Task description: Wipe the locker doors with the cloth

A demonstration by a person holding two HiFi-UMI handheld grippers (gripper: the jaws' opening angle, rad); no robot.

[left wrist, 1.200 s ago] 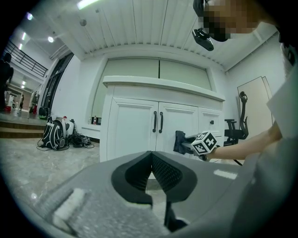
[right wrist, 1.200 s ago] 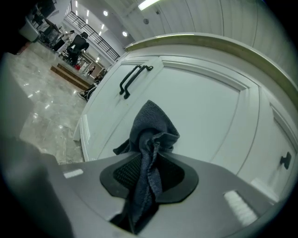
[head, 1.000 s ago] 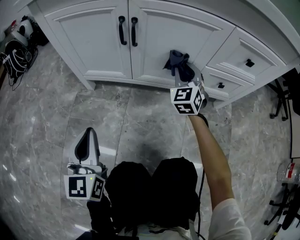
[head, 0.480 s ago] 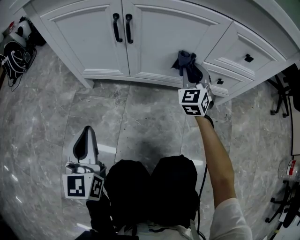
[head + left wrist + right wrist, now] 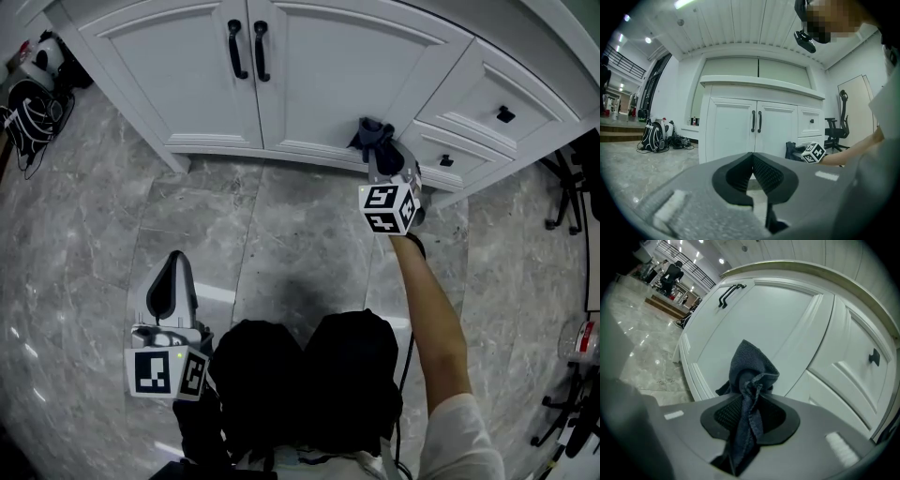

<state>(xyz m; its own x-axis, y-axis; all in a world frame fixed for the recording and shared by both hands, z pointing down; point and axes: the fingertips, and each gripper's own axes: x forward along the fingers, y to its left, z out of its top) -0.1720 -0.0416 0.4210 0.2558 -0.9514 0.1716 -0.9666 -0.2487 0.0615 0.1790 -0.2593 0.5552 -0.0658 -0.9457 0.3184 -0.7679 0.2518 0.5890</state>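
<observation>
A dark blue cloth (image 5: 369, 133) (image 5: 749, 373) is bunched between the jaws of my right gripper (image 5: 376, 147) (image 5: 750, 414), which is shut on it. The cloth sits at the lower right corner of the right white locker door (image 5: 328, 84) (image 5: 754, 319), near its bottom rail; whether it touches the door I cannot tell. Black handles (image 5: 246, 49) mark the seam between the two doors. My left gripper (image 5: 175, 264) (image 5: 753, 157) hangs low over the floor on the left, far from the doors, shut with nothing in it.
White drawers (image 5: 487, 103) with black knobs adjoin the right door. A black bag and cables (image 5: 28, 103) lie at the left wall, and an office chair (image 5: 567, 187) stands at the right. The person's dark knees (image 5: 300, 375) are over the grey marble floor (image 5: 281, 244).
My right gripper has carried the cloth down and to the right across the right door, to its lower right corner. The left gripper has stayed where it was.
</observation>
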